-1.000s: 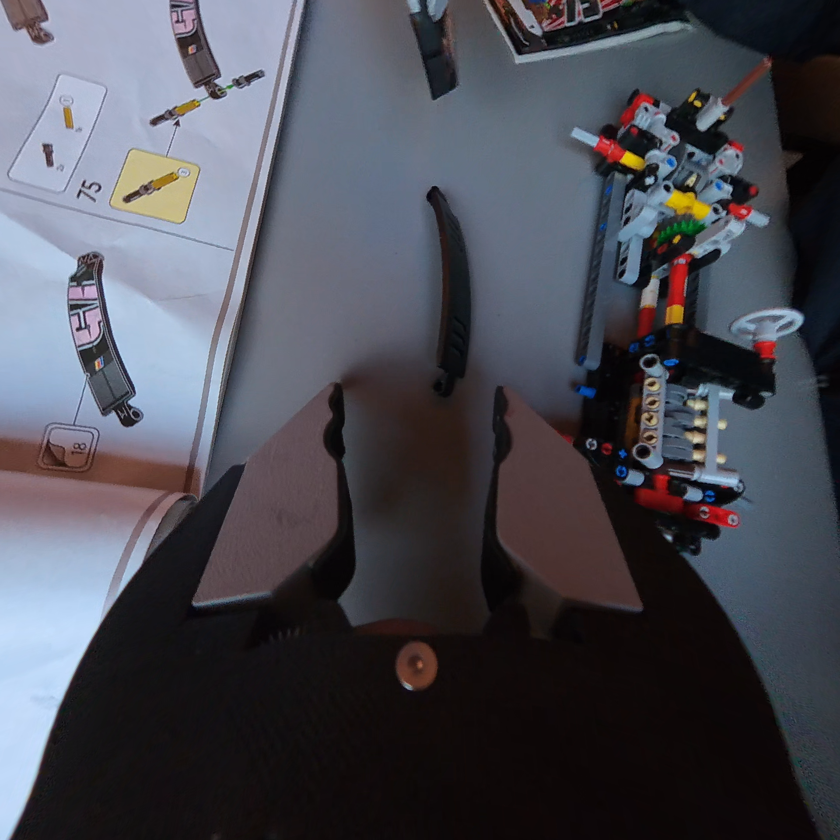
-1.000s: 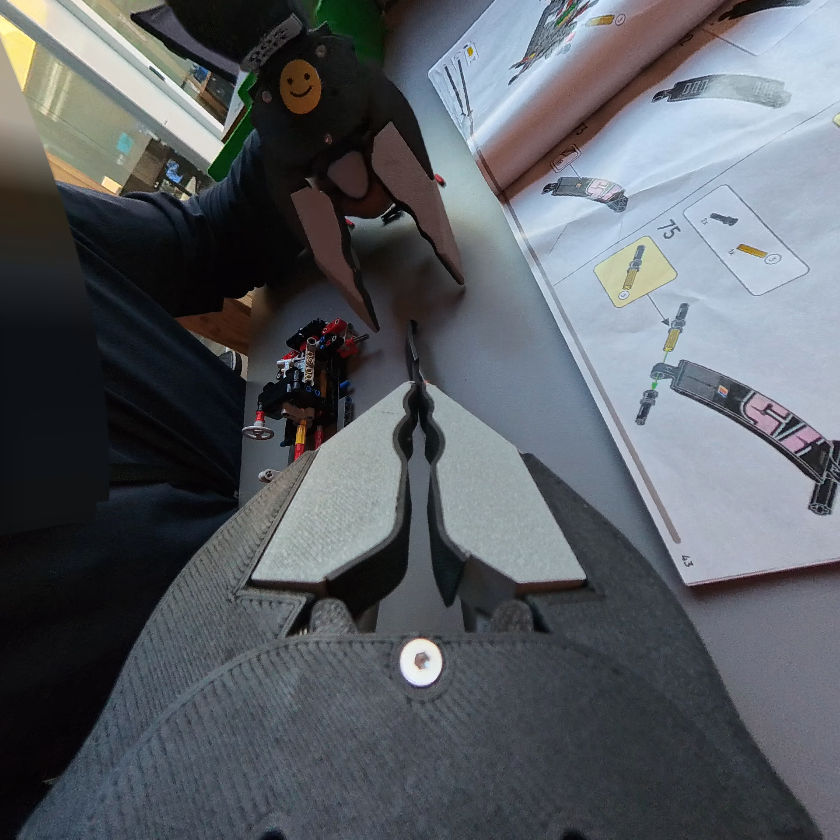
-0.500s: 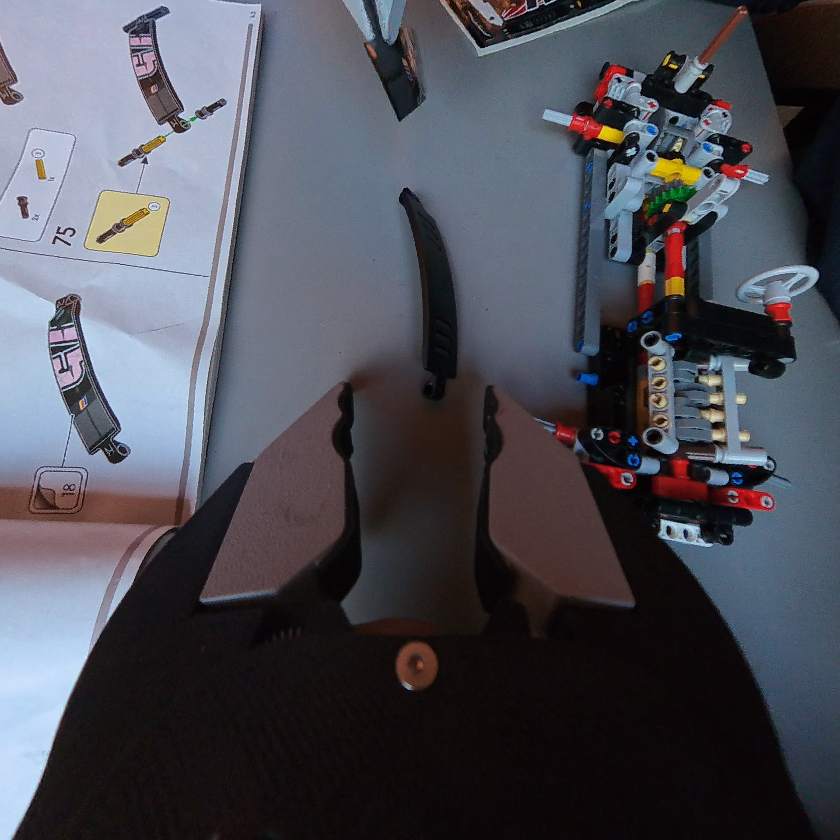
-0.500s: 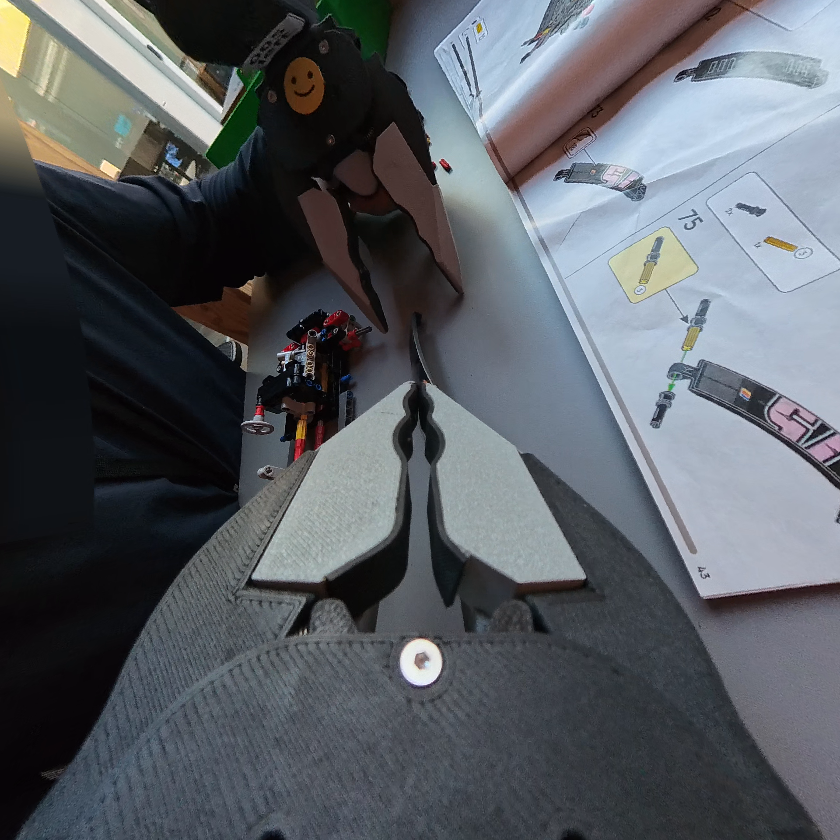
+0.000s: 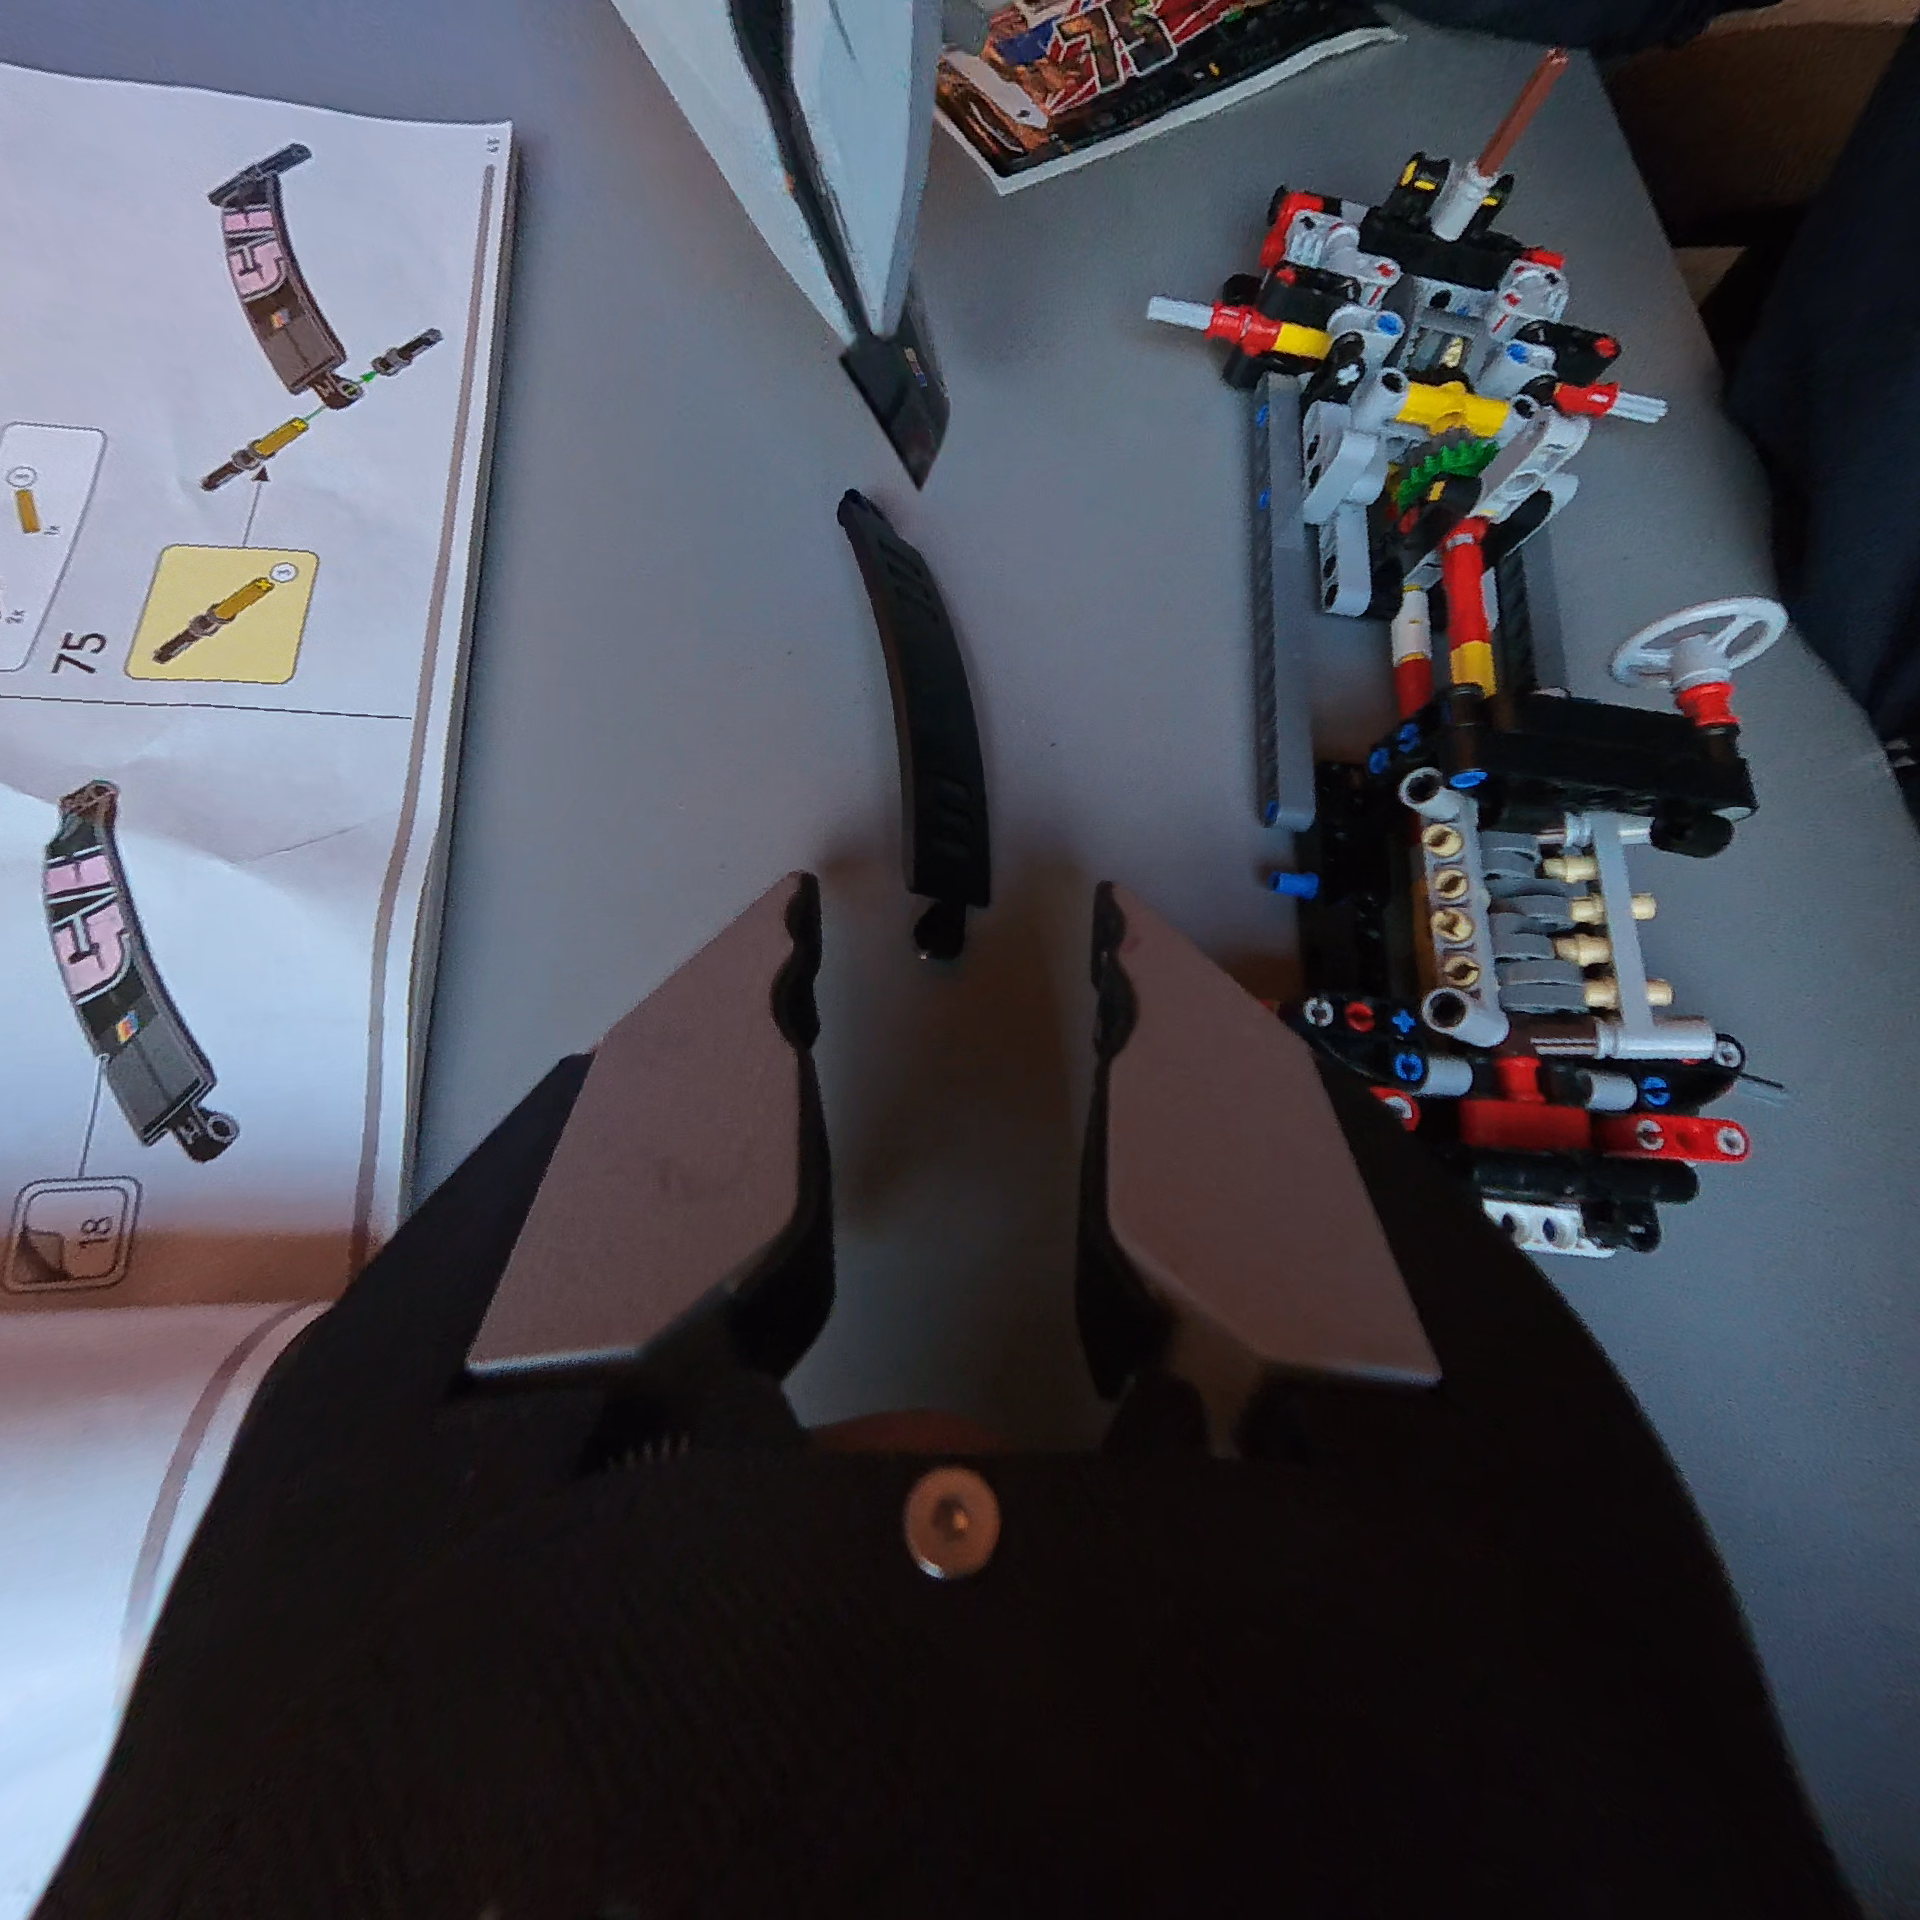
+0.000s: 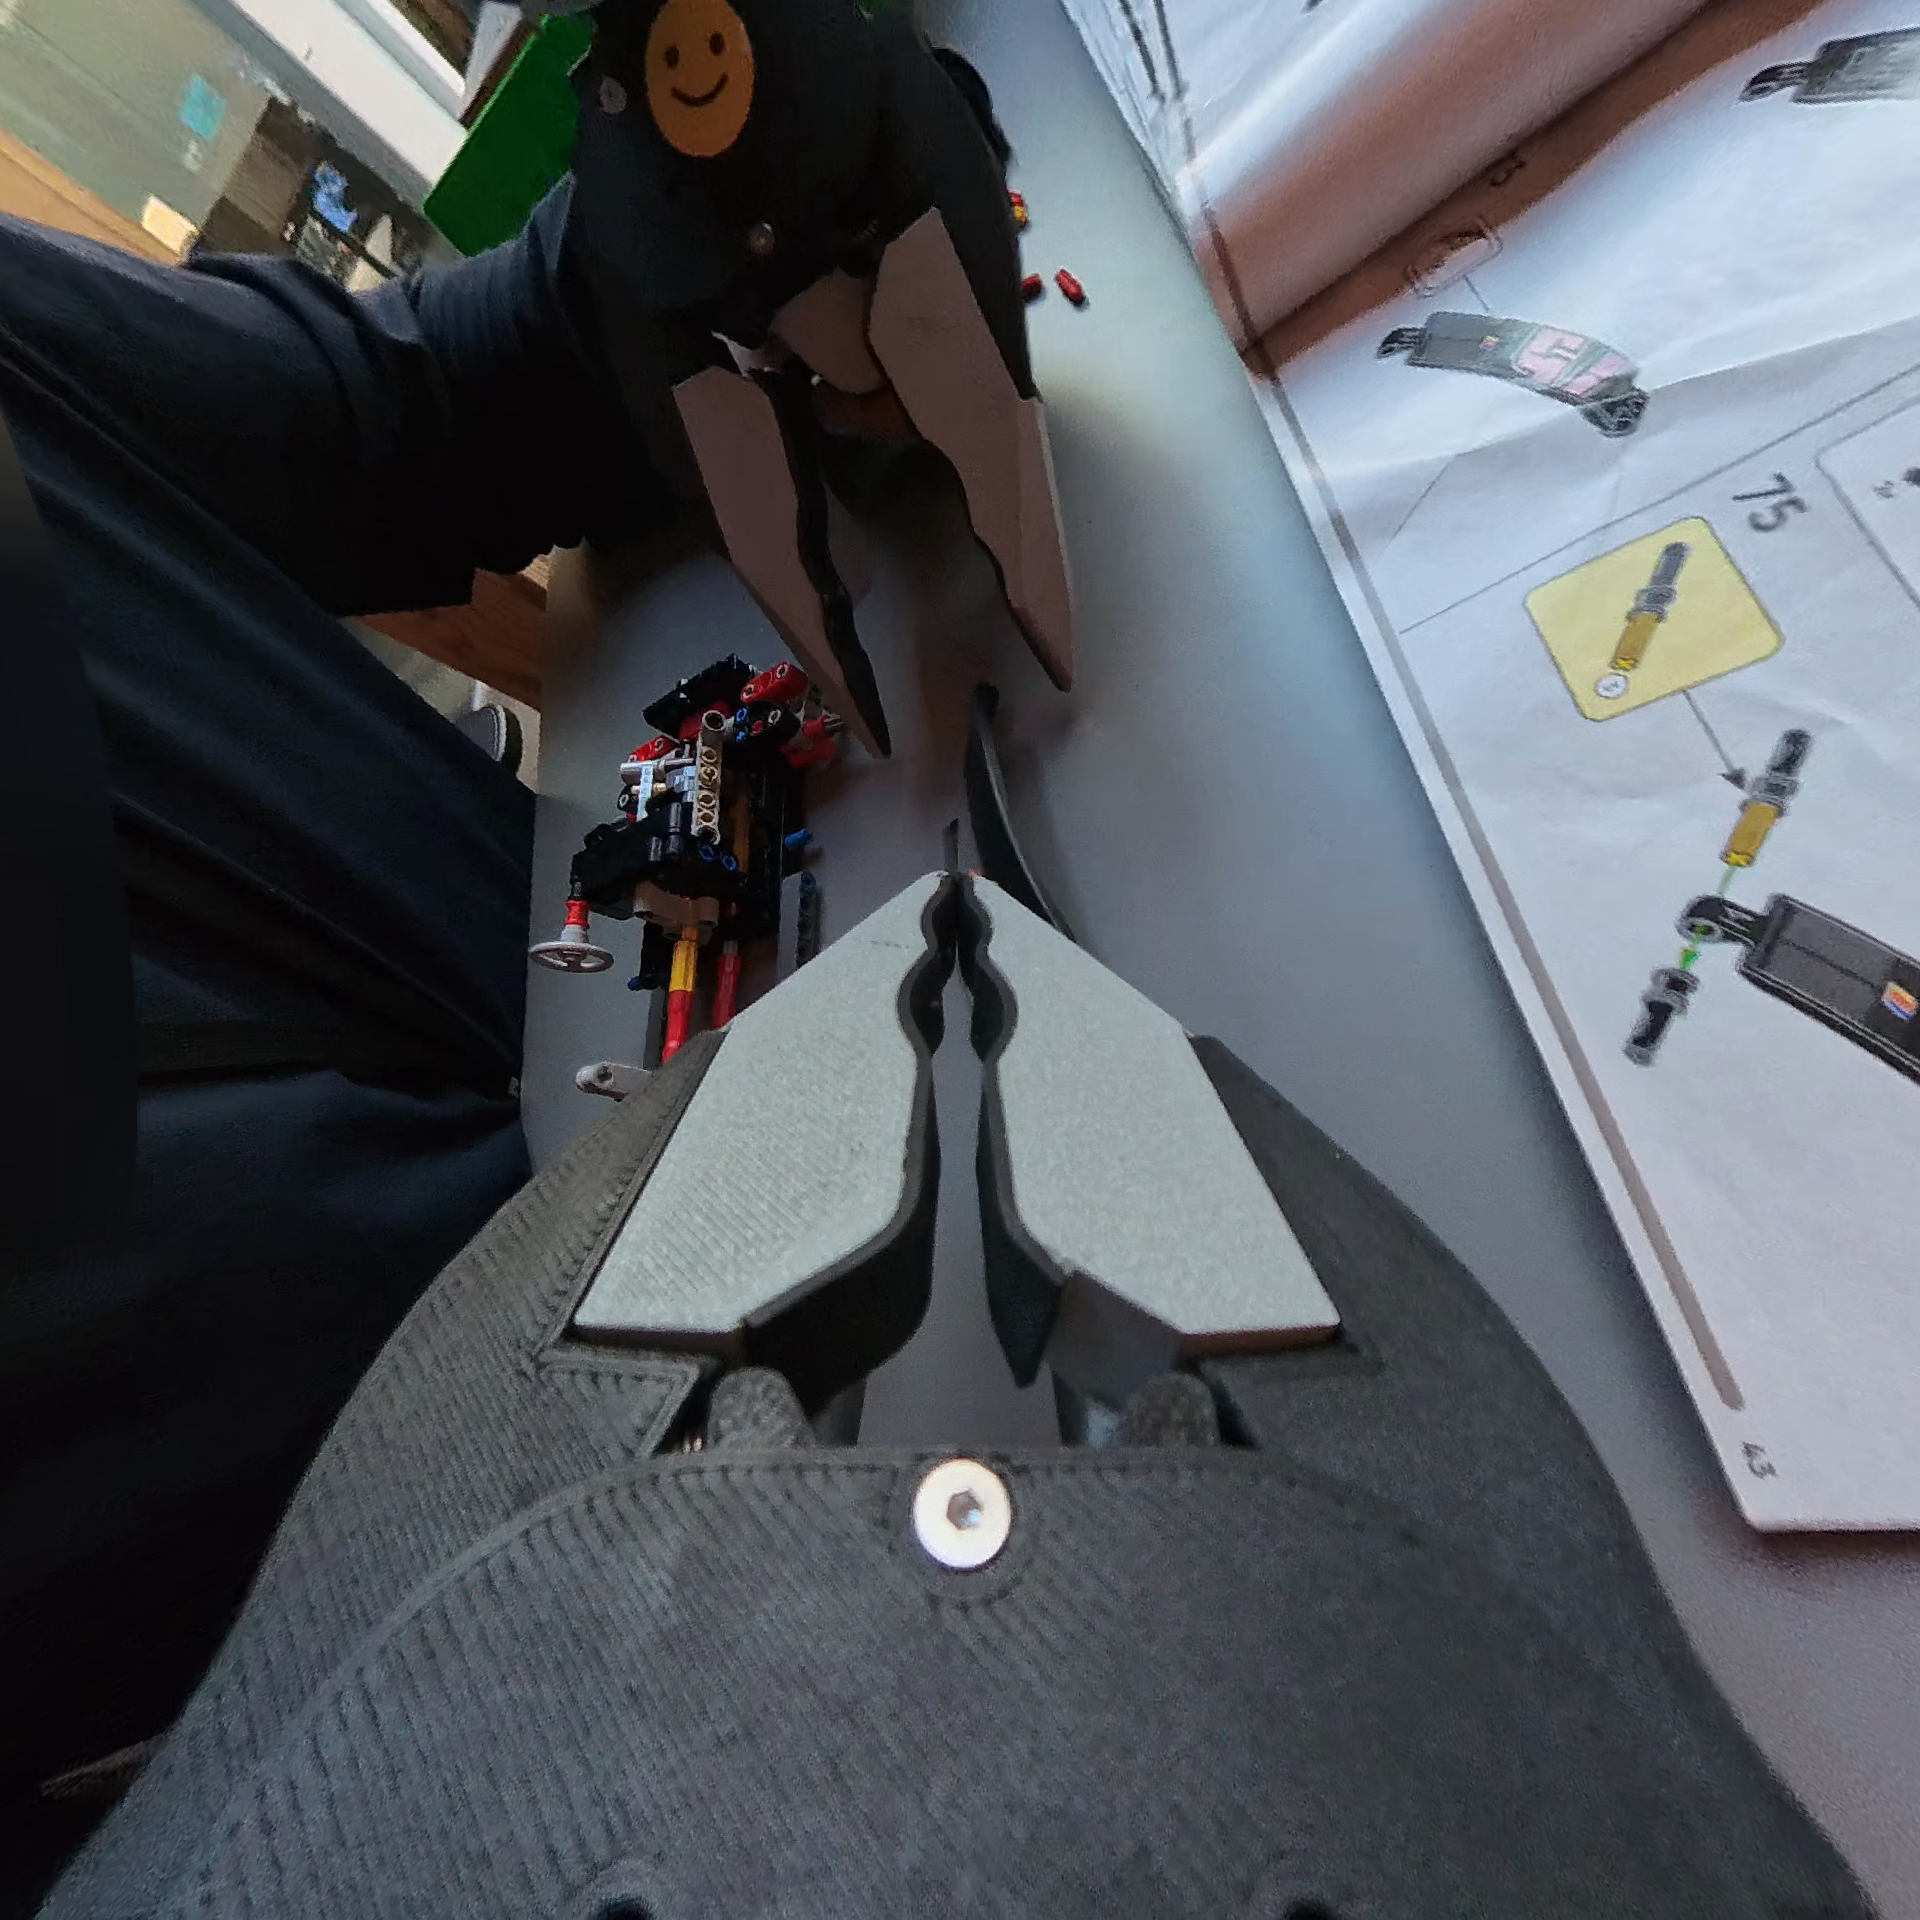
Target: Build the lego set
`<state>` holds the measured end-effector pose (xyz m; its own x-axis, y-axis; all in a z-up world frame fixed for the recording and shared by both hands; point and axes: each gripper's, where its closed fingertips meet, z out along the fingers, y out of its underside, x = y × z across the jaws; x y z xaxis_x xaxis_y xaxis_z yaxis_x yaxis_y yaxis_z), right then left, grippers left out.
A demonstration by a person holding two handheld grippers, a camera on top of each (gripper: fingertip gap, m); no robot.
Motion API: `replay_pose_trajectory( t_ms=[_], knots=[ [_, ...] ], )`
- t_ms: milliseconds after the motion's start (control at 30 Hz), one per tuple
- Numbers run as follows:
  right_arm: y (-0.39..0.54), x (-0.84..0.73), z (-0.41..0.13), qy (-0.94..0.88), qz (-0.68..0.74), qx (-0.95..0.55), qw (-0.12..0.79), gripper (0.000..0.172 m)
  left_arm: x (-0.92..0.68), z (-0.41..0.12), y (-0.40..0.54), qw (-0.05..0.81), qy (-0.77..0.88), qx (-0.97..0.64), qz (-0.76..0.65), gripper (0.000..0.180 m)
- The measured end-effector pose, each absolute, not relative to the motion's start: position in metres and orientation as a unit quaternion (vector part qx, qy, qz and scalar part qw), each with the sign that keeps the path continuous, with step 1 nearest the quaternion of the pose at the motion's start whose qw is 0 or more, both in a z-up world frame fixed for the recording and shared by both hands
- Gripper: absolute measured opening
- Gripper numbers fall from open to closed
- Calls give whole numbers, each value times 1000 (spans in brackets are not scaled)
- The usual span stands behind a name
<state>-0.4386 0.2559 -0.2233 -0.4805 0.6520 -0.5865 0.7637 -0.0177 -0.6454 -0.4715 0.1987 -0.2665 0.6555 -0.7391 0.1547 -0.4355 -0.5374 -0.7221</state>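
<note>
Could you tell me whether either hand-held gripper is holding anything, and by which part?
The right hand-held gripper pinches a thin dark sticker by one end; the left hand-held gripper holds nothing.

Grey table (image 5: 665, 644) is carrying my open instruction booklet (image 5: 208, 727), a curved black panel piece (image 5: 930, 727), the half-built brick chassis (image 5: 1475, 779) and a printed sheet (image 5: 1143, 83) sitting further back.

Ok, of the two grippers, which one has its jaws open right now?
The left gripper, poised over the black curved panel on the grey table; its fingers stand apart, while the right gripper's tips meet.
</note>
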Motion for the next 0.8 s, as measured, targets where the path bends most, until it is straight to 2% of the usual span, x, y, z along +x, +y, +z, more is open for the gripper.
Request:
replay_pose_trajectory(
  t_ms=[300, 800],
  knots=[
    [218, -444, -234, 770, -426, 473, 47, 0, -463, -268, 195, 328, 355, -839, -252, 48],
    [205, -454, -248, 817, -336, 468, 24, 0, -463, -268, 196, 322, 342, -840, -273, 45]
  ],
)
